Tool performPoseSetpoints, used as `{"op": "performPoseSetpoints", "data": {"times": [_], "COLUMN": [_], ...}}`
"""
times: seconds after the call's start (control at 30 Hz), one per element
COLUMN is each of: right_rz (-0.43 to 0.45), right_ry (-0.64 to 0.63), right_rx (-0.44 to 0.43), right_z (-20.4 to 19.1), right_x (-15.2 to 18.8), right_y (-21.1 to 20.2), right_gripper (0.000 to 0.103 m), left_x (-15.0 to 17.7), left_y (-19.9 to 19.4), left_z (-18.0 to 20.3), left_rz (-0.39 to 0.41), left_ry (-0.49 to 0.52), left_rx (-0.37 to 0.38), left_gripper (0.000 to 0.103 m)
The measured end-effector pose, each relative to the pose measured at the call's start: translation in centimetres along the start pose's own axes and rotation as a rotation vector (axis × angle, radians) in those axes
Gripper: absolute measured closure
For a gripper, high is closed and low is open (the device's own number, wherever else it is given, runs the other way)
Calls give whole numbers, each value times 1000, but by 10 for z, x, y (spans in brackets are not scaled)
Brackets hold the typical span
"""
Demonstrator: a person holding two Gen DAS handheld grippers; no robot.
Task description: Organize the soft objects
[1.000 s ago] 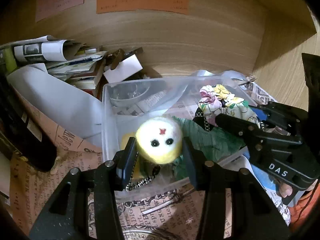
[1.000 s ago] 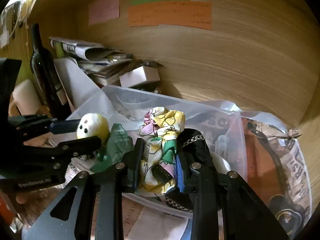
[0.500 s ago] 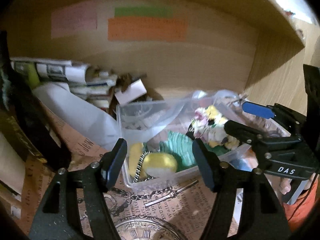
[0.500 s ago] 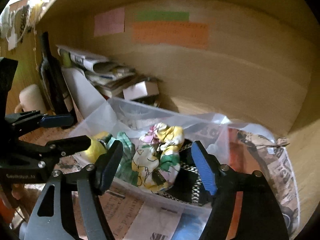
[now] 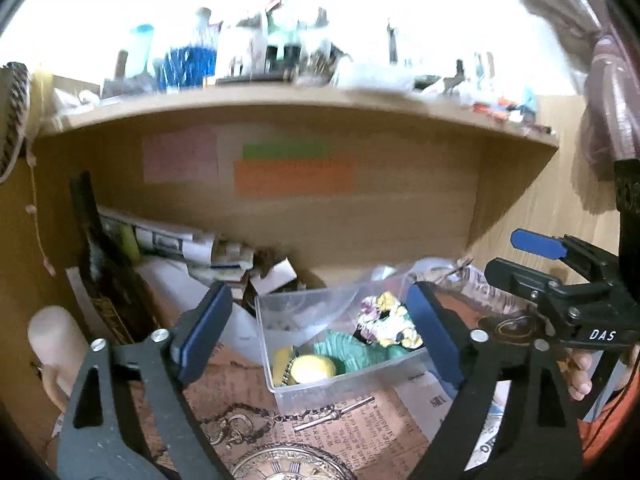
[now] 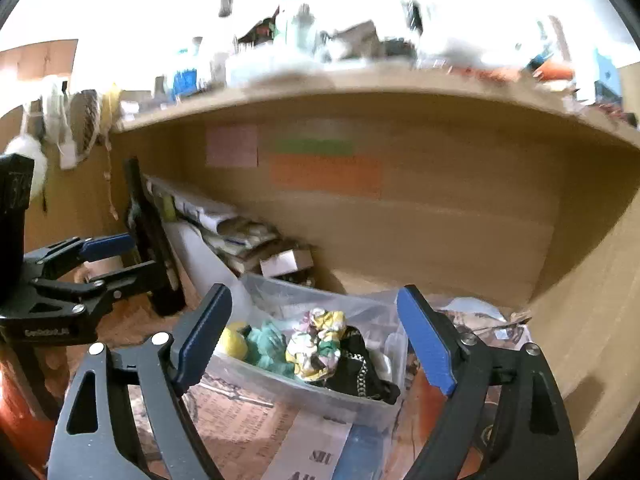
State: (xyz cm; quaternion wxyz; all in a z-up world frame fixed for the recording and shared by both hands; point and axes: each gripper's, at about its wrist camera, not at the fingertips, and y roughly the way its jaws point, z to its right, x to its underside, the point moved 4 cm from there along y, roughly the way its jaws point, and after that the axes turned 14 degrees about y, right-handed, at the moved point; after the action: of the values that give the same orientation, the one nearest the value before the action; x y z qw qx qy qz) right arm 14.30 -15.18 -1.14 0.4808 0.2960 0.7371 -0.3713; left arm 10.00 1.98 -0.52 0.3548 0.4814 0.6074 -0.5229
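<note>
Left wrist view: everything hangs off the clear bin. Left of it a dark bottle leans on the paper pile. The left gripper is spread wide and empty. Inside the bin sit the yellow plush ball, green cloth, floral scrunchie and black chain strap. The right gripper is also wide and empty. Risk, I'd guess: the strap drapes over the bin's near rim, so a finger could snag it and tip the lot.
</note>
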Motion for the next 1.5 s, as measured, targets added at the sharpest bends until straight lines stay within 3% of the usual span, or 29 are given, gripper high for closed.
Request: {"op": "performPoseSetpoints", "data": {"times": [0.1, 0.27, 0.73, 1.5], "right_rz": [6, 64, 111, 101], "right_ry": [-5, 11, 10, 8], "right_rx": [5, 27, 28, 29], "right_z": [0, 0, -11, -11], "right_x": [0, 0, 4, 8], "right_y": [-8, -27, -52, -45], "right_gripper": [19, 0, 0, 0], "left_x": [-4, -7, -5, -1], "left_y": [-13, -32, -43, -34], "left_z": [5, 13, 20, 14], "left_rz": [30, 72, 97, 85], "left_ry": [8, 10, 7, -10], "left_rx": [-6, -19, -23, -5], "left_gripper": [9, 1, 0, 0]}}
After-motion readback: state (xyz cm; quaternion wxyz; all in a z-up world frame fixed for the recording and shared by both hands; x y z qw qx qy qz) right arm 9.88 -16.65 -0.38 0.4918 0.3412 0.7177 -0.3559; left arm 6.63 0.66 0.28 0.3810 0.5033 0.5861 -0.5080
